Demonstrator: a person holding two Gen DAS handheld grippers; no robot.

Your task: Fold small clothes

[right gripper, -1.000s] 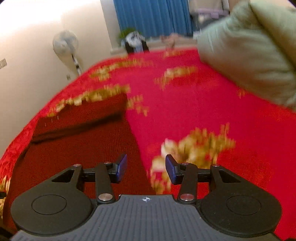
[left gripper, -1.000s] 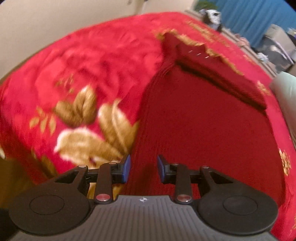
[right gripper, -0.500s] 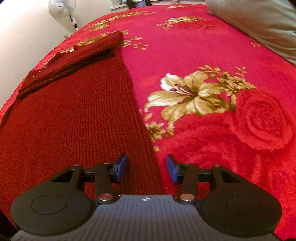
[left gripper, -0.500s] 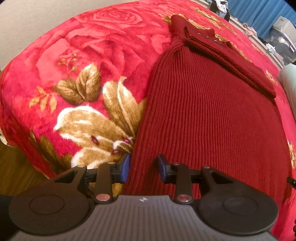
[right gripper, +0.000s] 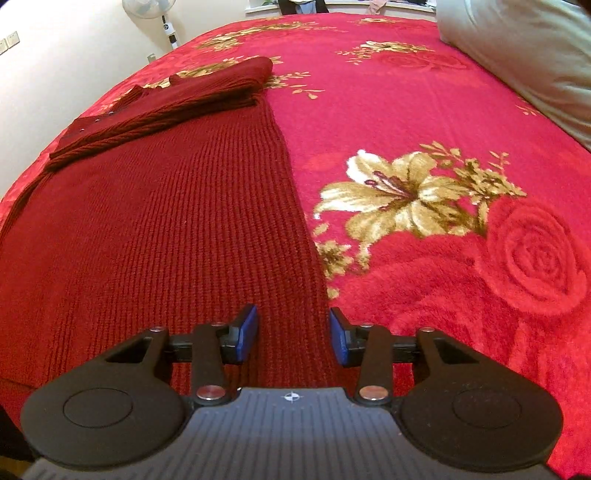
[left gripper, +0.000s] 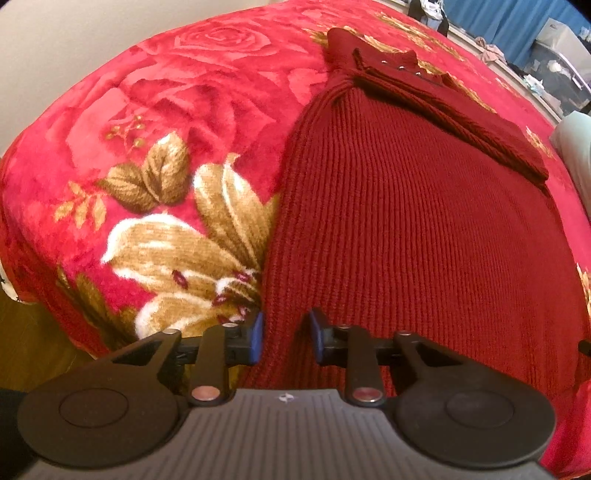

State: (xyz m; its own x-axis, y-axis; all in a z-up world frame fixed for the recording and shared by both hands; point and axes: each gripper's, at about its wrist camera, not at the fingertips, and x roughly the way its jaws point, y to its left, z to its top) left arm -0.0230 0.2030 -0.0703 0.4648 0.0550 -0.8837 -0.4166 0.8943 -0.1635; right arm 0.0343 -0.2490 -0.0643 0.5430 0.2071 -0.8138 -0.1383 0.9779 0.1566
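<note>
A bed covered by a red floral blanket (right gripper: 424,110) fills the room, with a pale pillow (right gripper: 524,59) at its far right. A pedestal fan (right gripper: 149,7) stands against the cream wall (right gripper: 55,66); blue curtains (left gripper: 513,22) hang beyond.

Red floral blanket (right gripper: 424,110) on bed; grey pillow (right gripper: 524,55); standing fan (right gripper: 155,11); blue curtain (left gripper: 517,22).

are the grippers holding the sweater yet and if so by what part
Not yet. The left gripper straddles the dark red sweater's left edge near the hem, and the right gripper its right edge; both sets of jaws are closing, fabric between them, with gaps showing.
</note>
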